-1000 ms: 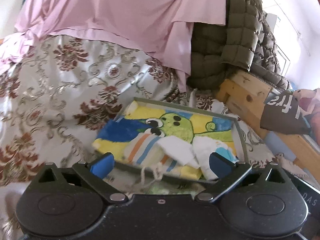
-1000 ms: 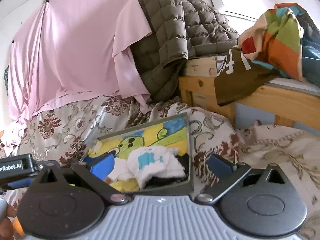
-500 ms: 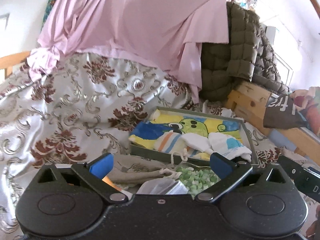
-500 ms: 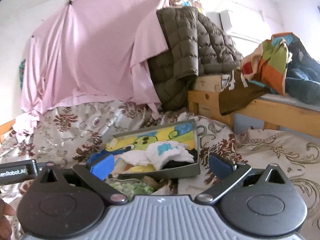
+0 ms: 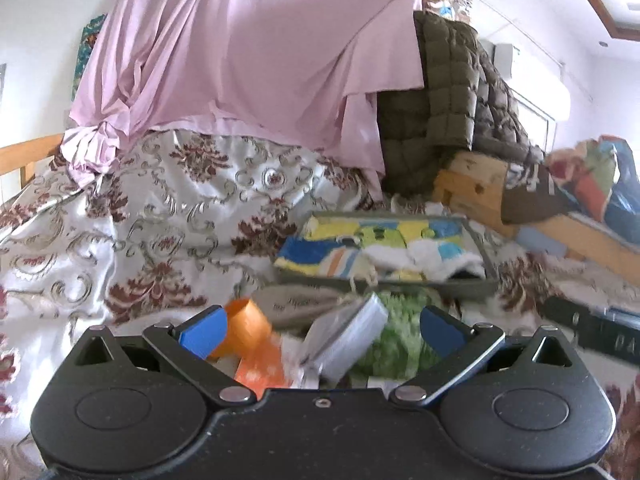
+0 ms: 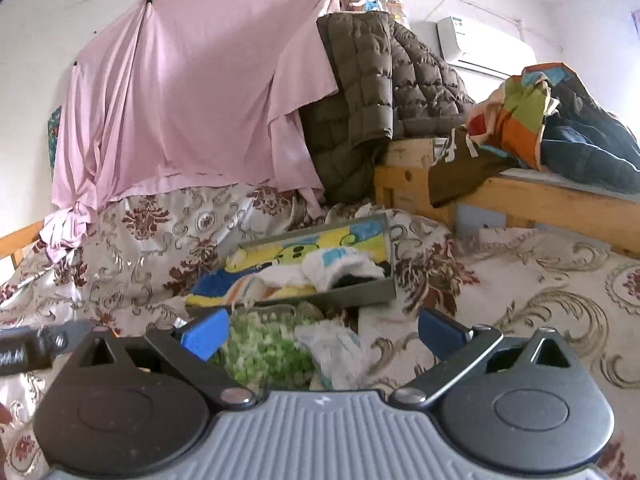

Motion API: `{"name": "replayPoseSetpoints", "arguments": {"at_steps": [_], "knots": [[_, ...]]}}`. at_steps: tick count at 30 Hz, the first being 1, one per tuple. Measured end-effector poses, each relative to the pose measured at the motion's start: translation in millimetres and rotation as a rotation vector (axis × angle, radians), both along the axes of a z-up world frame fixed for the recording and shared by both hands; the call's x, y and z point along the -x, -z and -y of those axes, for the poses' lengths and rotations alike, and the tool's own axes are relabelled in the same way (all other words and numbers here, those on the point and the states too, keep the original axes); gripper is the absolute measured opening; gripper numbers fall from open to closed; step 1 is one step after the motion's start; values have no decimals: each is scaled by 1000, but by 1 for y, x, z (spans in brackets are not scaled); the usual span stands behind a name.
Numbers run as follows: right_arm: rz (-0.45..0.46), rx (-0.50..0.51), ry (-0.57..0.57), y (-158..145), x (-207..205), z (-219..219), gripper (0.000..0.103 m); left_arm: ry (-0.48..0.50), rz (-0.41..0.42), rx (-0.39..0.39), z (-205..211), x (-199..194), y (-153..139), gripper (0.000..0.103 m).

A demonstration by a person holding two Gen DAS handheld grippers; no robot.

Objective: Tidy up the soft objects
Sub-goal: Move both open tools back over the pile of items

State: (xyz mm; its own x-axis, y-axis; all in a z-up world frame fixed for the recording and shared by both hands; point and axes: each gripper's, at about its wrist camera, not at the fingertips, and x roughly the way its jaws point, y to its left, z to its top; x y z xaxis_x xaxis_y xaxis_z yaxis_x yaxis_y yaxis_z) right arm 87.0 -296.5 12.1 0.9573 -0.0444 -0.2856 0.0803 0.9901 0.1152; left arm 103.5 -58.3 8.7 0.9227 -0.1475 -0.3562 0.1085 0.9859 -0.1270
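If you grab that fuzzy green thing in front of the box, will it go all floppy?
Probably yes. The green fuzzy cloth lies slumped in a soft heap on the bedspread, so it would likely droop from the right tool. It looks fluffy, so probably light, and unlikely to roll or slip.

The left tool (image 5: 320,326) has a speckled black body with two round housings, triangular cut-outs, silver screws at the linkage pivots and blue pads (image 5: 202,330) on its fingers. The right tool (image 6: 320,326) is alike, but with a ribbed grey centre plate marked by a small lightning symbol.
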Motion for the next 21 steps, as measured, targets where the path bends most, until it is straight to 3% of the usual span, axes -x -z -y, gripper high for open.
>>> {"name": "replayPoseSetpoints", "arguments": {"at_steps": [11, 21], "knots": [[-58, 10, -6, 9, 33, -16, 103, -40, -87, -42, -18, 25, 19, 102], [-132, 44, -51, 18, 31, -31, 103, -87, -177, -79, -22, 24, 31, 102]]}}
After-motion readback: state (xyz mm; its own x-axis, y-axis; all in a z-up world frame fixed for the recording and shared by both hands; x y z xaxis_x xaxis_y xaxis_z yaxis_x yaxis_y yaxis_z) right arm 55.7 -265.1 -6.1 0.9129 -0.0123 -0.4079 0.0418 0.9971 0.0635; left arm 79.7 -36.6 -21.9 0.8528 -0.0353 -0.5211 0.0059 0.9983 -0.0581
